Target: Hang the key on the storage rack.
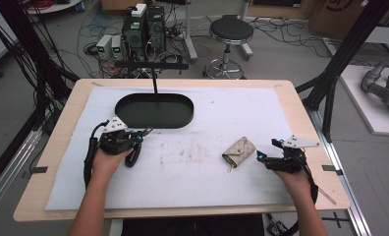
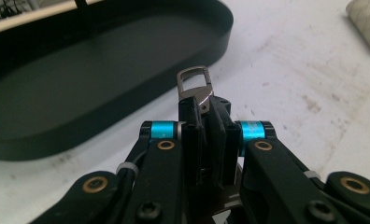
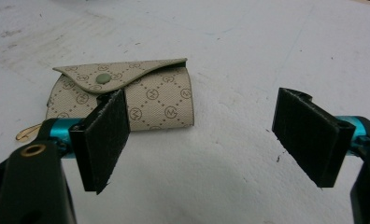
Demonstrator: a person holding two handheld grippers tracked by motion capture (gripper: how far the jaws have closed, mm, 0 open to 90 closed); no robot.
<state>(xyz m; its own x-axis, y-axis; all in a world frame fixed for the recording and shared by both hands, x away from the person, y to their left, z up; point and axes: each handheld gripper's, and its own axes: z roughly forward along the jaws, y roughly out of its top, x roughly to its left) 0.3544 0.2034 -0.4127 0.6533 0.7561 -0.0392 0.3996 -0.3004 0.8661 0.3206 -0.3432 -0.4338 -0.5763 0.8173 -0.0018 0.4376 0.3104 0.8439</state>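
— Left tool [image 2: 204, 116]?
— Jaws clamped on a metal clip [image 2: 195, 87], just beside the black tray [image 2: 127, 60].
— Right tool [image 3: 211, 140]?
— Jaws apart, low over the counter [image 1: 192, 182], the beige pouch [image 3: 127, 100] lying flat just ahead, near its left jaw.

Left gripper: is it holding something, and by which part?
Yes. The left gripper is shut on a metal clip, pinching its lower end; the clip's loop sticks out above the jaws.

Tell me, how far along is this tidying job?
Early, it seems. The left tool is shut on a metal clip beside the black tray, with nothing seen inside the tray. The right tool is open just short of the beige pouch, which lies on the white mat, not yet gripped.
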